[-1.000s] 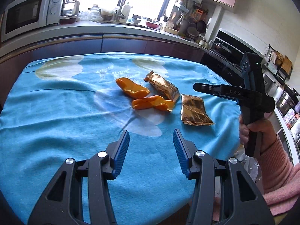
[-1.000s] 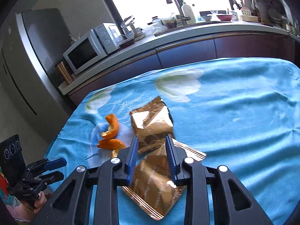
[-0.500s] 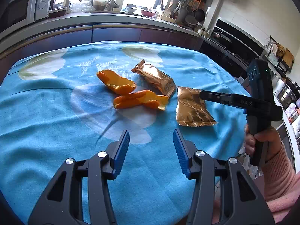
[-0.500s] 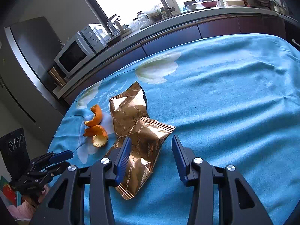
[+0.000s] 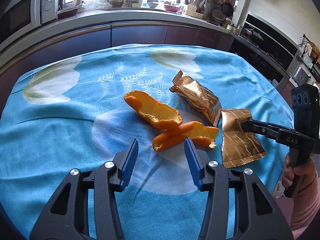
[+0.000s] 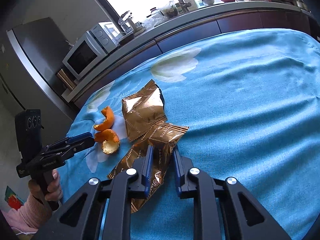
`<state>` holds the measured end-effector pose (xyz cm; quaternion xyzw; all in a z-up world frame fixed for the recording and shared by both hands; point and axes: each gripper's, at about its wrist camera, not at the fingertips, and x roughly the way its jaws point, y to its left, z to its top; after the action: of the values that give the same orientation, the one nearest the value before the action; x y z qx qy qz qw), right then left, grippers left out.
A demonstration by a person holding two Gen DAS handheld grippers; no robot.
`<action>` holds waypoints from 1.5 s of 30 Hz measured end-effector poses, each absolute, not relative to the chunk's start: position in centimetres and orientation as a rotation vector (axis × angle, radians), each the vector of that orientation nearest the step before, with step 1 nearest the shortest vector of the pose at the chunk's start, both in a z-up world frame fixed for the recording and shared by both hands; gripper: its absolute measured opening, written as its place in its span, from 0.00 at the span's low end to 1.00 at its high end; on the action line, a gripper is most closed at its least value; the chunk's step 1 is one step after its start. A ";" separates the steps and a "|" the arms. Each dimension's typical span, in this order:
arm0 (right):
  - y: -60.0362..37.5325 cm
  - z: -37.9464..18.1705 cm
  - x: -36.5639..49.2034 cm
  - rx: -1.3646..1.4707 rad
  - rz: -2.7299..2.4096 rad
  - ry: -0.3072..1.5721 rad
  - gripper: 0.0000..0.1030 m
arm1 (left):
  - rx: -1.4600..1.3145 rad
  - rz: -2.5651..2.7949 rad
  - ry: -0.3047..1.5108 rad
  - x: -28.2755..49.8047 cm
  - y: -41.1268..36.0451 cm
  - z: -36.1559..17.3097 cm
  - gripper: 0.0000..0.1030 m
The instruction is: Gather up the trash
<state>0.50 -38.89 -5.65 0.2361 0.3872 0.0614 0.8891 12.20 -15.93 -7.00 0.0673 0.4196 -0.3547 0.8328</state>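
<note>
While the right gripper (image 6: 161, 166) is closing on a gold wrapper (image 6: 158, 150), the left gripper (image 5: 161, 156), released, hovers before orange peel (image 5: 180, 135).

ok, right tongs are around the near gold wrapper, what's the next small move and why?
Probably finish the squeeze, then lift. The right tongs are closing with the near gold wrapper between the pads, though a firm pinch isn't clear yet. It overlaps the far wrapper, so lift slowly. The left tongs stand open at the orange peel, holding nothing.
</note>
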 end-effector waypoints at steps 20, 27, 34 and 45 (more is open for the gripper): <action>-38.4 -4.9 0.0 0.481 0.169 0.776 0.05 | 0.233 -0.802 0.890 11.2 -17.4 -7.8 0.15; -37.7 -4.0 -0.1 0.470 0.191 0.757 0.05 | 0.193 -0.804 0.875 9.6 -15.7 -7.3 0.13; -36.6 -3.1 0.1 0.452 0.225 0.742 0.05 | 0.154 -0.783 0.855 8.2 -13.1 -6.4 0.13; -33.5 -2.3 1.2 0.421 0.313 0.742 0.05 | 0.076 -0.703 0.835 6.8 -7.4 -5.2 0.13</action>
<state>1.19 -33.46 -2.32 0.2034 0.3582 0.1513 0.8986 6.78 -7.42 -5.17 0.0362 0.3969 -0.3344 0.8540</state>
